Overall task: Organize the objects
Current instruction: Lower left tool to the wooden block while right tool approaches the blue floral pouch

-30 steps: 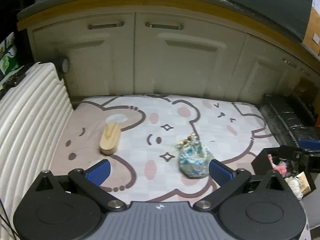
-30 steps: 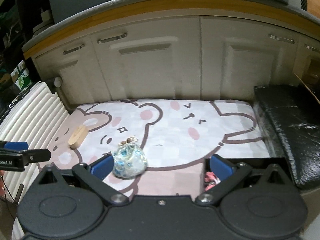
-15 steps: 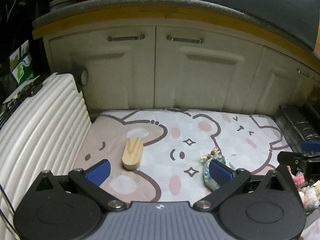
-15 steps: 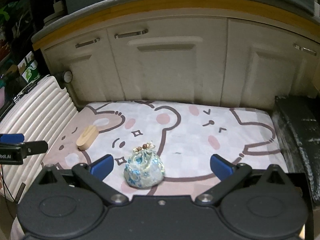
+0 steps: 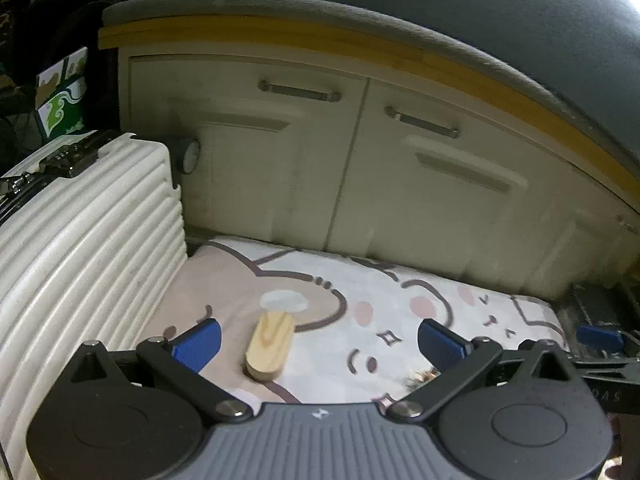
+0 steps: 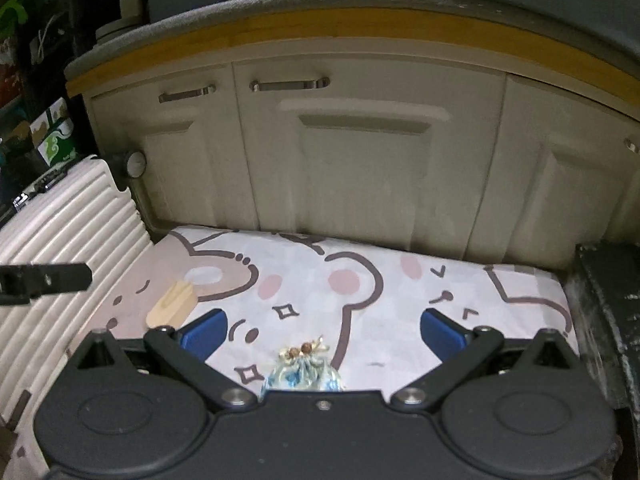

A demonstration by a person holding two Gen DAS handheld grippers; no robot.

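A light wooden oval block [image 5: 270, 342] lies on the cartoon bear mat [image 5: 400, 304]; it also shows in the right wrist view [image 6: 172, 306] at the left. A blue floral drawstring pouch [image 6: 302, 372] sits on the mat, half hidden behind the right gripper's body; only its beaded tie [image 5: 420, 377] shows in the left wrist view. My left gripper [image 5: 318, 340] is open and empty, the block between its fingers. My right gripper [image 6: 324, 330] is open and empty, just above the pouch.
A white ribbed suitcase [image 5: 76, 232] stands along the mat's left side. Cream cabinet doors [image 6: 360, 168] close the back. A black box [image 6: 608, 312] borders the mat's right edge. The left gripper's finger [image 6: 44, 280] pokes in at the right wrist view's left.
Both grippers have drawn back and tilted up, so the cabinets fill more of each view. The pouch has slid under the gripper bodies in both views. The objects have not moved.
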